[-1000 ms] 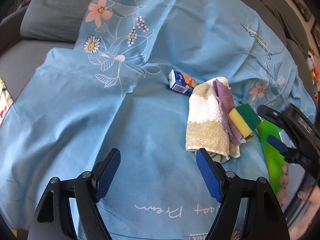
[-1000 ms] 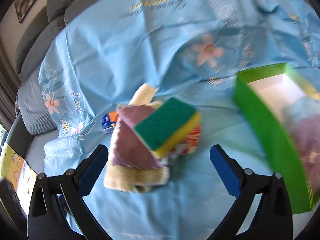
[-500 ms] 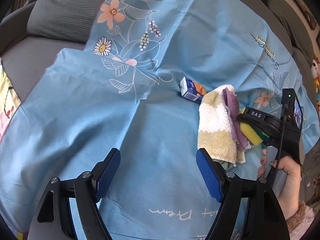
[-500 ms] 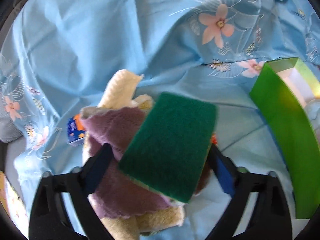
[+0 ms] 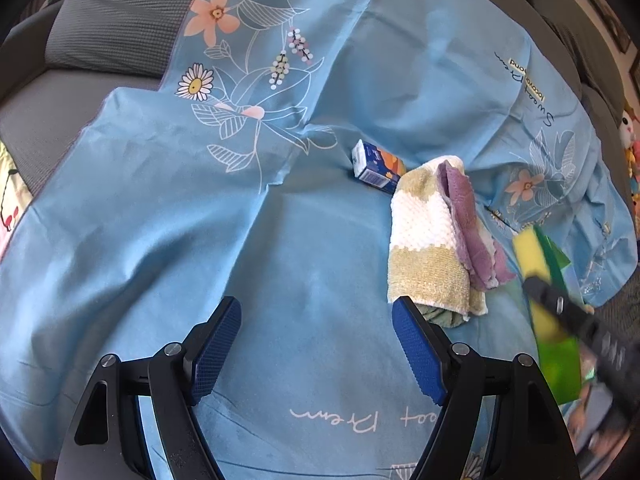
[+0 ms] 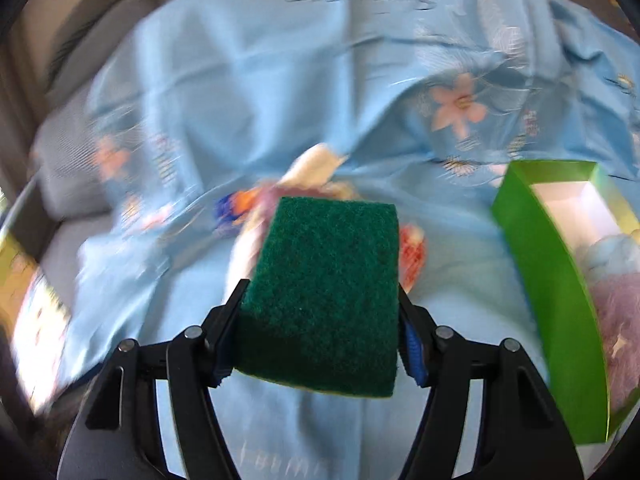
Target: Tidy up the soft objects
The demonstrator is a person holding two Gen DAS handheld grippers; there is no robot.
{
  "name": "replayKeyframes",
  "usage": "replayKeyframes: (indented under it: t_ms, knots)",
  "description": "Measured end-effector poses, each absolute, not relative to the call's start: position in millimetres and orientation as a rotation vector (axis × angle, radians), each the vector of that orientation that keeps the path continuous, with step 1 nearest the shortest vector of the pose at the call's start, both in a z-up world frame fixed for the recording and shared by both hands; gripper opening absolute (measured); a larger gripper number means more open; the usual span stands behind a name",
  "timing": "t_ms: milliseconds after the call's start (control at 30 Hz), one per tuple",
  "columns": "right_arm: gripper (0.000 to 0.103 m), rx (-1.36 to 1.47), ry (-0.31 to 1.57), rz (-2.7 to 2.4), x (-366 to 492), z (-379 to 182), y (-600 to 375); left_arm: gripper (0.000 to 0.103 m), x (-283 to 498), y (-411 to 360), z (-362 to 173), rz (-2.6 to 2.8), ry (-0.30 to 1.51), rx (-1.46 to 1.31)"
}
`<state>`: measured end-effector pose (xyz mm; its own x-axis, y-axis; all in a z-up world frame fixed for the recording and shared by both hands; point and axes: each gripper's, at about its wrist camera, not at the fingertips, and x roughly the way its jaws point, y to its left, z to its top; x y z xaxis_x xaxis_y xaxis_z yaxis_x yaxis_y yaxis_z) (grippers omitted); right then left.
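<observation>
Sponge (image 6: 326, 292), green scourer up, sits clamped in our right gripper (image 6: 320, 320), jaws closing on it, above the blue sheet (image 5: 200, 220). Our green box (image 6: 548, 280) near the sheet's right edge holds purple and blue cloths (image 6: 616, 292). Our left gripper (image 5: 316, 344) gapes empty.

My left tongs (image 5: 316, 352) hang tilted downward with both blue pads wide apart and nothing between them, while my right tongs (image 6: 320, 320), likewise tilted downward, are closing with the pads pressed on both sides of the sponge (image 6: 324, 292) held clear of the bed.
</observation>
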<state>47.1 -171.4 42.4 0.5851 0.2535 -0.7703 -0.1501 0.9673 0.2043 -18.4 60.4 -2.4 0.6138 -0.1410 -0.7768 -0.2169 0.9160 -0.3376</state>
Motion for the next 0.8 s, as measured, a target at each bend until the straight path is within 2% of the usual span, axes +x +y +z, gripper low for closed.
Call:
replayKeyframes:
  t_ms: [233, 267, 300, 367, 633, 733, 800]
  knots:
    - [0.070, 0.119, 1.041, 0.324, 2, 1, -165, 0.078, -20, 53, -6, 0.036, 0.932, -0.411]
    - [0.075, 0.120, 1.061, 0.322, 2, -5, -165, 0.078, -20, 51, -7, 0.036, 0.934, -0.401]
    - [0.086, 0.115, 1.083, 0.308, 1, -12, -165, 0.078, -20, 49, -8, 0.037, 0.937, -0.392]
    - [0.092, 0.125, 1.086, 0.274, 1, -19, -170, 0.078, -20, 46, -10, 0.042, 0.948, -0.377]
    - [0.093, 0.330, 1.042, 0.341, 4, -5, -204, 0.078, -21, 25, -12, -0.048, 0.972, -0.353]
    - [0.083, 0.334, 1.015, 0.342, 3, 2, -208, 0.078, -23, 12, -15, -0.125, 1.003, -0.359]
    - [0.062, 0.343, 1.018, 0.350, 3, 3, -208, 0.078, -25, 3, -16, -0.167, 1.013, -0.360]
